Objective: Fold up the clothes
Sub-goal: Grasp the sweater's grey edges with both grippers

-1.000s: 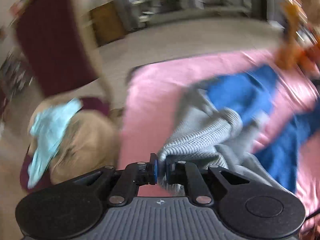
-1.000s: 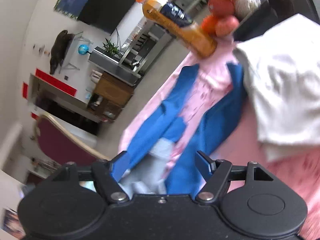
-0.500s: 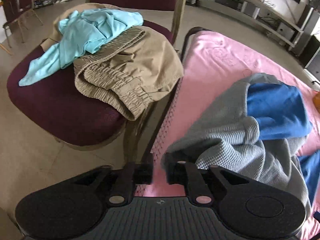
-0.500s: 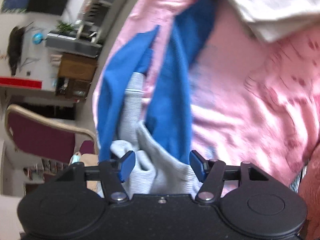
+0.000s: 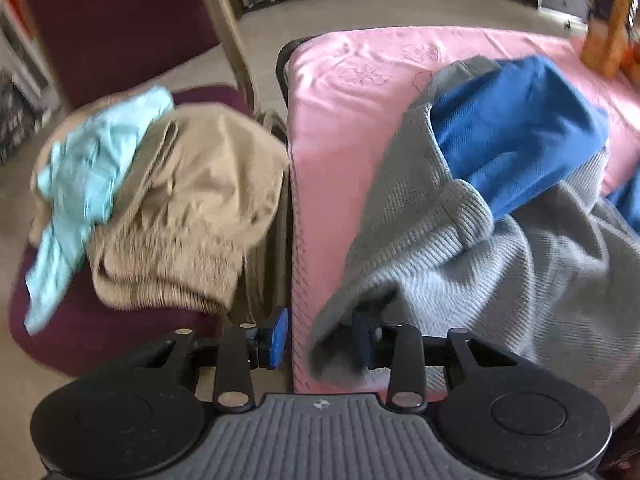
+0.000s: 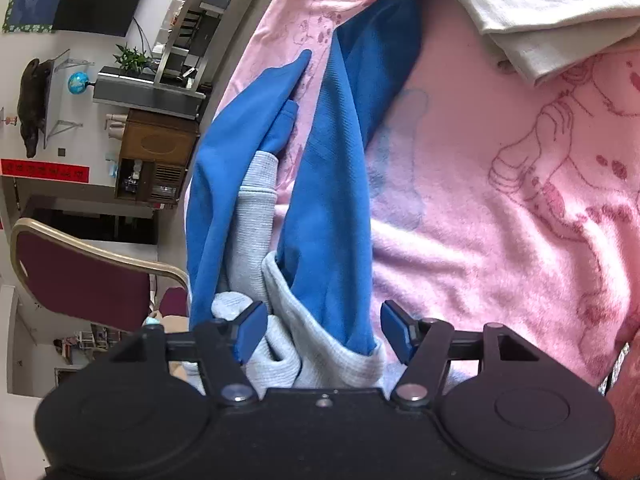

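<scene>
1. On the far left a chair point(image 5: 100, 320) holds a heap: a light blue top point(image 5: 88, 168) over tan trousers point(image 5: 192, 208). I judge these are waiting their turn, parked off the folding surface.
2. Just right of the chair comes the desk edge, covered by a pink cloth point(image 5: 332, 120). The chair stands close against it, probably to keep the next garment within reach.
3. The left gripper point(image 5: 320, 336) hangs over that edge. Its jaws have just been opening and stand narrowly apart. The grey knit hem of the sweater point(image 5: 440, 248) drapes over the right finger and no pad presses it, so this reads as a release after laying that side down.
4. The sweater, grey and blue, lies crumpled on the pink cloth right of the chair, its blue part point(image 5: 516, 132) bunched on top, not yet flat.
5. The right gripper point(image 6: 324, 332) has wide jaws either side of the sweater's grey and blue folds, without pinching them.
6. Farther right, a white folded cloth point(image 6: 552, 8) lies at the cloth's far side, apparently already finished.
</scene>
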### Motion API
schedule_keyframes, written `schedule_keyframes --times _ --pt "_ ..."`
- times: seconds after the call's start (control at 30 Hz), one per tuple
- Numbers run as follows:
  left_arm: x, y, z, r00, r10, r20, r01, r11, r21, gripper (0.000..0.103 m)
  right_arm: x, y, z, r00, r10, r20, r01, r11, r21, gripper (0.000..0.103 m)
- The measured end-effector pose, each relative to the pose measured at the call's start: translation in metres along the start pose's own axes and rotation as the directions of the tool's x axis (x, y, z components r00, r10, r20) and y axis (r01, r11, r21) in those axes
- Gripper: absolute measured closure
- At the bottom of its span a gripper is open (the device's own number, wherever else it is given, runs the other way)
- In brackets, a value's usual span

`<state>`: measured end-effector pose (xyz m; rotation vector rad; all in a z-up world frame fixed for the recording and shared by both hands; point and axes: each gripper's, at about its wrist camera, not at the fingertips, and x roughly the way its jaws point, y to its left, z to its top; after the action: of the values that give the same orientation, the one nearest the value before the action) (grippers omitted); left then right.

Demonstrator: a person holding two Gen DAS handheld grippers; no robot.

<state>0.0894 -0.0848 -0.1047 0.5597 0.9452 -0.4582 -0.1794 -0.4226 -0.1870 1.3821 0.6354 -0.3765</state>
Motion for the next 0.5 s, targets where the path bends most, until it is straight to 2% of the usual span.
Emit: schedule_keyframes --times 0.03,0.17,0.23,0.37,0.4,0.47,0.5 --pt "0.003 -0.001 0.003 1.000 0.007 0.005 -0.007 1.000 0.024 0.066 0.000 -0.001 0.000 1.000 0.000 0.000 0.000 1.000 -0.001 0.041" --pt "0.015 -0.011 0.012 0.998 -0.054 -0.008 0.055 0.992 0.117 0.069 0.003 -0.002 0.003 1.000 0.011 -0.018 -0.011 1.000 -0.011 0.040" --pt "0.018 -0.020 0.012 0.999 -0.048 -0.011 0.049 0.984 0.173 0.069 0.003 -0.001 0.003 1.000 0.001 -0.011 -0.002 1.000 -0.021 0.040" --pt "0.023 -0.039 0.008 1.000 -0.025 -0.019 0.029 0.963 0.269 0.078 -0.001 -0.002 0.005 0.997 -0.075 0.031 0.076 0.996 -0.041 0.042" --pt "0.024 -0.044 0.006 1.000 -0.013 -0.018 0.018 0.956 0.294 0.081 0.001 -0.003 0.005 0.995 -0.092 0.031 0.093 0.995 -0.042 0.044" --pt "0.025 -0.052 0.004 1.000 0.022 -0.006 -0.019 0.943 0.331 0.086 0.004 -0.005 0.004 0.993 -0.113 0.020 0.113 0.993 -0.040 0.061" --pt "0.025 -0.055 0.004 0.999 0.038 0.000 -0.035 0.940 0.340 0.088 0.007 -0.007 0.003 0.993 -0.115 0.008 0.116 0.993 -0.037 0.062"
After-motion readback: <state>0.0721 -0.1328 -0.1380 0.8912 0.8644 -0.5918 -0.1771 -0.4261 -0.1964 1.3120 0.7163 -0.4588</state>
